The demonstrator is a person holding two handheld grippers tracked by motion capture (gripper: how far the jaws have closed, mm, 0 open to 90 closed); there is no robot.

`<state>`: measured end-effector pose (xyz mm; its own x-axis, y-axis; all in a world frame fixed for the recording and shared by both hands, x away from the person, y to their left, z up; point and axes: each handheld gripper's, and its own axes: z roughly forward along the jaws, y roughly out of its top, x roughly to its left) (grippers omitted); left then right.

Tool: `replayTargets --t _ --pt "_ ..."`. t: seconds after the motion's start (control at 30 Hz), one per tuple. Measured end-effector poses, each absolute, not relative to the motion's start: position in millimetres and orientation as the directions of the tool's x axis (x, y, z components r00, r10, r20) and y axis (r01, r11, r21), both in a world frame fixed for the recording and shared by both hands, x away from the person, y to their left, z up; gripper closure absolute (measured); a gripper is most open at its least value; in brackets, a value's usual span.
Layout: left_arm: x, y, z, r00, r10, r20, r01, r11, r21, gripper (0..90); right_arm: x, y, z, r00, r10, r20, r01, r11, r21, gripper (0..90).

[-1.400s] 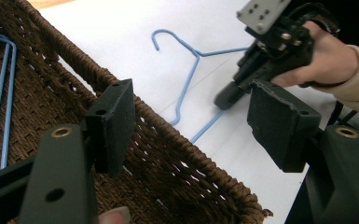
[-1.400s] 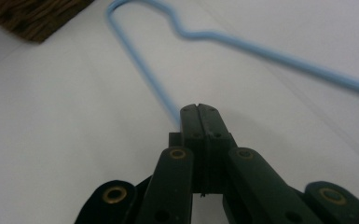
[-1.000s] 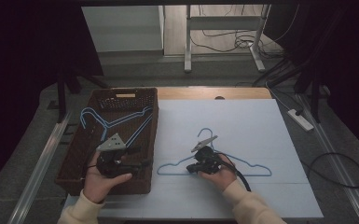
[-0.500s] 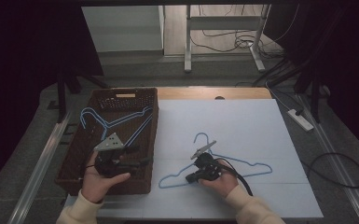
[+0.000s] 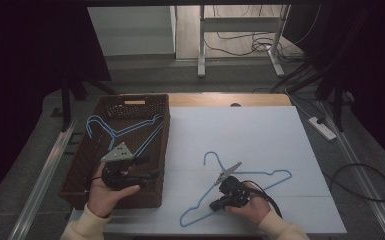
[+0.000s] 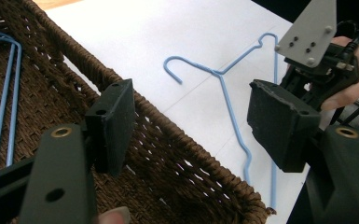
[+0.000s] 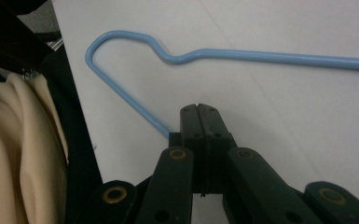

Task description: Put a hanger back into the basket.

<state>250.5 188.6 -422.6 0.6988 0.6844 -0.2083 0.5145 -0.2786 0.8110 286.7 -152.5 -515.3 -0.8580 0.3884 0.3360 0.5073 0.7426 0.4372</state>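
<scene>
Right claw (image 5: 219, 203) clamped on blue wire hanger (image 5: 260, 175), has dragged it nearer; left claw (image 5: 150, 167) apart over brown wicker basket (image 5: 82, 165).

a white table top (image 5: 260, 130) carries a brown wicker basket (image 5: 130, 105) and a blue hanger (image 5: 272, 174).
</scene>
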Motion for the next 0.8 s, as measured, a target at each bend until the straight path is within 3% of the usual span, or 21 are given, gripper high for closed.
replayTargets --t 0.17,0.3,0.37,0.43,0.5,0.67,0.8 --pt "251 188 -423 0.699 0.685 -0.208 0.516 -0.28 0.81 33.0 288 -156 -514 -0.863 0.39 0.32 0.502 0.734 0.458 90.0" --pt "251 188 -423 0.698 0.685 -0.21 0.516 -0.277 0.81 32.9 315 -177 -494 -0.821 0.504 0.267 0.557 0.609 0.565 90.0" --pt "251 188 -424 0.699 0.684 -0.209 0.515 -0.279 0.81 32.9 329 -185 -487 -0.786 0.573 0.233 0.584 0.564 0.584 80.9" --pt "251 187 -424 0.701 0.682 -0.208 0.515 -0.283 0.809 32.9 343 -190 -485 -0.755 0.619 0.215 0.607 0.537 0.586 80.2" --pt "251 186 -425 0.702 0.681 -0.21 0.517 -0.284 0.808 32.8 354 -190 -484 -0.726 0.661 0.19 0.627 0.524 0.577 73.6" --pt "250 186 -426 0.703 0.679 -0.211 0.517 -0.284 0.808 32.7 374 -178 -488 -0.689 0.708 0.155 0.661 0.526 0.535 62.5" --pt "250 186 -426 0.704 0.678 -0.212 0.517 -0.284 0.808 32.6 382 -164 -493 -0.677 0.727 0.11 0.675 0.554 0.487 58.7"
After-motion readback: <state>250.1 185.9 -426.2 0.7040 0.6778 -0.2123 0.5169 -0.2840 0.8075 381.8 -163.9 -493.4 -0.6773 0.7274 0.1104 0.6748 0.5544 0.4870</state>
